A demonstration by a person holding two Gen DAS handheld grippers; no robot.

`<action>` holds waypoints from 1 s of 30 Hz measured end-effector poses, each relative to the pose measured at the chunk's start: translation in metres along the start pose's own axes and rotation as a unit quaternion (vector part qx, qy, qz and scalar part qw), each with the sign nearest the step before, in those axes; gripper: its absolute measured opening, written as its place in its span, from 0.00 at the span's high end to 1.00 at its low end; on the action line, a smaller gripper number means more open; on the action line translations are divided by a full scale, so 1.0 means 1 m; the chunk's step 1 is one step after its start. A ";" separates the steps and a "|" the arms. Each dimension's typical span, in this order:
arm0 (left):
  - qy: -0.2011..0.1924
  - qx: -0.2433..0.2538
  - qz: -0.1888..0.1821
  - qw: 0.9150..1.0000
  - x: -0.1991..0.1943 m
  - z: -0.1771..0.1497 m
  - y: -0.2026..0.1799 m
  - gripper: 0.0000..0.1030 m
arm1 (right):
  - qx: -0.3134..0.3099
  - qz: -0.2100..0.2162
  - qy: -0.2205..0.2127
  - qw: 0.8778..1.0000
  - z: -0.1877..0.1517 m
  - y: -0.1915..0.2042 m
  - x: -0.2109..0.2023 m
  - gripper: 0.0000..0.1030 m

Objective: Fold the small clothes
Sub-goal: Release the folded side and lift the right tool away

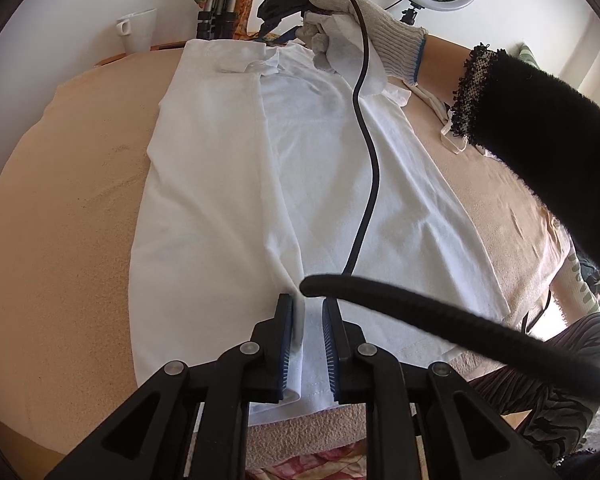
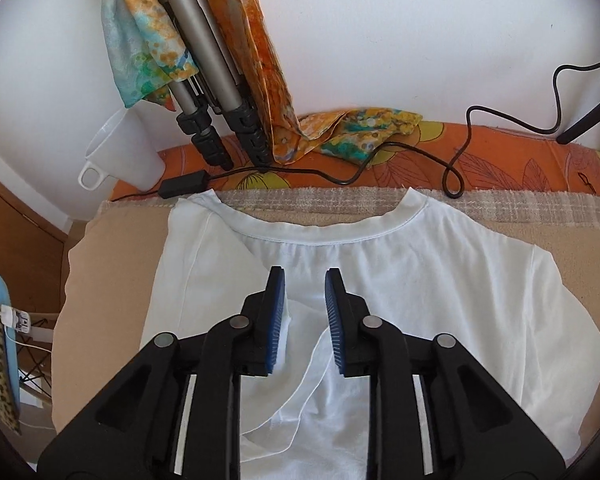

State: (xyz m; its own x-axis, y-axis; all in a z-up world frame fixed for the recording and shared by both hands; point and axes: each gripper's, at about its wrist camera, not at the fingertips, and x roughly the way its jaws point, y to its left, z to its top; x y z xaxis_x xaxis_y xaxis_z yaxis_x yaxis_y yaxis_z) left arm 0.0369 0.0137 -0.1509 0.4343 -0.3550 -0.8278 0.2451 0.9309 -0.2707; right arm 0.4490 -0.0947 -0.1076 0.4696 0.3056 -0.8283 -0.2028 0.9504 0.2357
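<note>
A white cotton T-shirt (image 1: 320,184) is lying flat on a beige, nubbly towelling cover (image 1: 68,208) that is padding the desk, its ribbed round collar (image 2: 328,234) pointing toward the white wall. One long side is already lying folded over the body, making a straight, soft-edged panel with a stitched hem at the near end.

The left hand-held gripper (image 1: 308,344) is sitting low at the hem with its blue, ridged pads narrowly apart; a fold of the thin fabric is standing between them and touching the left pad, though whether it is truly pinched I cannot tell. The right hand-held gripper (image 2: 302,320) is hovering over the chest area below the collar, jaws moderately apart, a wisp of cloth lying against its left pad. In the left wrist view a hand in a knitted off-white glove (image 1: 364,28) is gripping that tool, with a fuzzy black sleeve (image 1: 540,120) behind it and a smooth black cable (image 1: 364,168) trailing across the shirt.

Along the wall are leaning grey metal tripod legs (image 2: 204,52) draped with a silky orange-and-teal scarf (image 2: 148,40), beside a translucent white plastic jug (image 2: 120,152).
</note>
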 end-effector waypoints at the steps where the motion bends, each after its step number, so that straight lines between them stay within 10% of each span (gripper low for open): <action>1: -0.002 0.004 -0.004 1.000 -0.004 -0.003 -0.002 0.81 | -0.003 -0.001 -0.007 1.000 -0.002 0.000 -0.006 0.62; 19: -0.087 0.075 0.012 0.993 -0.080 -0.066 0.003 0.70 | -0.048 0.090 0.014 0.995 -0.181 0.002 -0.174 0.62; 30: -0.081 -0.083 0.017 0.993 -0.076 -0.052 0.070 0.72 | -0.040 0.148 0.116 0.981 -0.293 0.055 -0.145 0.62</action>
State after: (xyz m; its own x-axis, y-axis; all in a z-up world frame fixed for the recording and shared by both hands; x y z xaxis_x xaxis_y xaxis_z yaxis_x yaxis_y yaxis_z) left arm -0.0238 0.1101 -0.1328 0.5774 -0.3202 -0.7511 0.0875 0.9389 -0.3330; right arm 0.1176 -0.1031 -0.1239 0.1737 0.5374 -0.8252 -0.3712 0.8119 0.4506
